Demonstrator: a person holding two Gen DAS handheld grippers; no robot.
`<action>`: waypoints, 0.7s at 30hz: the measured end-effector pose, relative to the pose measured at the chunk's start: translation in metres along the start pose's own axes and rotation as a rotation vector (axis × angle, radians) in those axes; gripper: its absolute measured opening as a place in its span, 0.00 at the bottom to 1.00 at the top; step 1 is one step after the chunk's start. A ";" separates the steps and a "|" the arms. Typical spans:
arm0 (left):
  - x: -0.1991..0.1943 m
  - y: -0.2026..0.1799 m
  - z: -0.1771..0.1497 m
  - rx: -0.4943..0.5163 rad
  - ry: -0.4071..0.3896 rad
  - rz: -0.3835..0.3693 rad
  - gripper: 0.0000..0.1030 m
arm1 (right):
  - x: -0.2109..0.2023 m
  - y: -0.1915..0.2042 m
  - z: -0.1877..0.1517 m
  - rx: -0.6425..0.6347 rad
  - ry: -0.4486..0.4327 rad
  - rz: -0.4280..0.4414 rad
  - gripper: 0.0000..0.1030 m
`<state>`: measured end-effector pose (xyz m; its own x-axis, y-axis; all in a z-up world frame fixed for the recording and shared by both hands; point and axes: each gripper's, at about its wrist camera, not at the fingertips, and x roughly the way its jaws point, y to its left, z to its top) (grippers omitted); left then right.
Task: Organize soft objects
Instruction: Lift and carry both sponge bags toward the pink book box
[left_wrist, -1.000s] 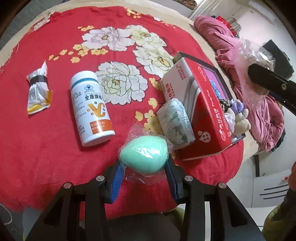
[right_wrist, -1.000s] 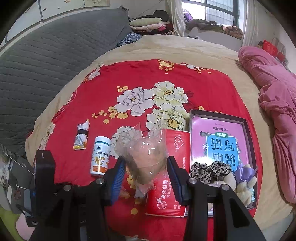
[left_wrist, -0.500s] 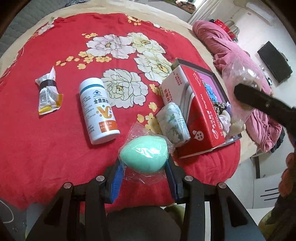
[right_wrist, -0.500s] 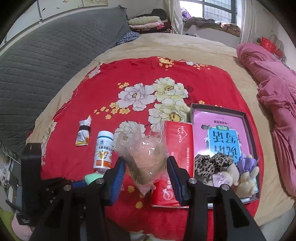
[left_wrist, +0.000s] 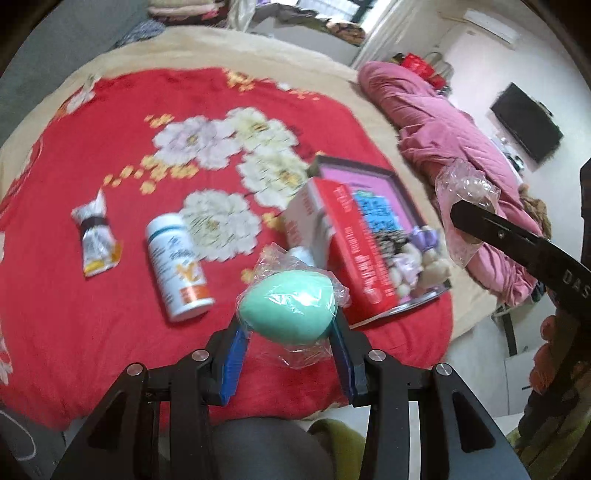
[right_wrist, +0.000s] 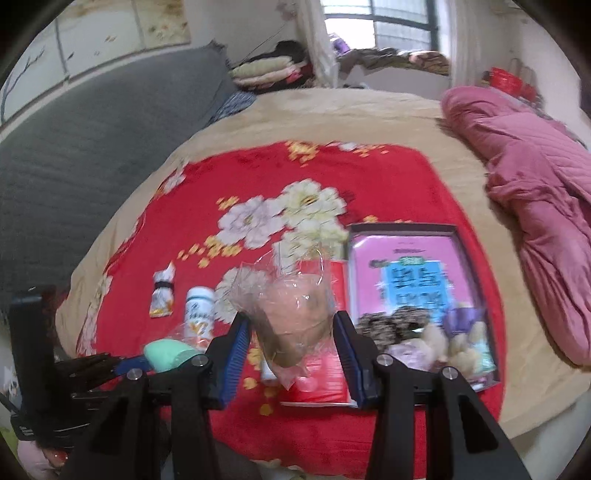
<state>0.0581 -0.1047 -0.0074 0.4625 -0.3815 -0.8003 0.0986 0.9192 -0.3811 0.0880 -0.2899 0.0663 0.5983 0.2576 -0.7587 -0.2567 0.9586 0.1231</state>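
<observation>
In the left wrist view, the left gripper (left_wrist: 290, 341) clamps a mint-green egg-shaped sponge in clear crinkled plastic wrap (left_wrist: 288, 308) between its blue pads, at lower centre of the frame; the egg's long axis runs across the jaws, narrow end toward the upper right. In the right wrist view, the right gripper (right_wrist: 291, 341) grips a peach-pink egg-shaped sponge in its own clear plastic bag (right_wrist: 295, 317) at centre frame, held above the red floral blanket (right_wrist: 388, 184); which way it points is blurred. That makes two wrapped sponges, one per gripper.

On the blanket lie one white pill bottle with an orange label (left_wrist: 177, 266), one small crumpled foil sachet (left_wrist: 94, 236) at the left, one red carton (left_wrist: 351, 254), and one dark shallow box with a pink printed sheet inside (right_wrist: 413, 266) (leopard-print fabric and small plush pieces sit in its near end); a pink quilt (right_wrist: 535, 206) lies at the right.
</observation>
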 end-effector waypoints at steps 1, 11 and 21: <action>-0.001 -0.006 0.002 0.011 -0.004 -0.007 0.43 | -0.006 -0.008 0.000 0.014 -0.013 -0.013 0.45; -0.001 -0.071 0.021 0.130 -0.029 -0.048 0.42 | -0.058 -0.089 -0.007 0.151 -0.101 -0.128 0.45; 0.029 -0.134 0.025 0.258 -0.006 -0.064 0.42 | -0.063 -0.128 -0.031 0.192 -0.087 -0.160 0.45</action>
<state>0.0802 -0.2369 0.0318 0.4531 -0.4395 -0.7756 0.3485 0.8881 -0.2996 0.0593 -0.4323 0.0784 0.6847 0.1024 -0.7216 -0.0101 0.9913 0.1311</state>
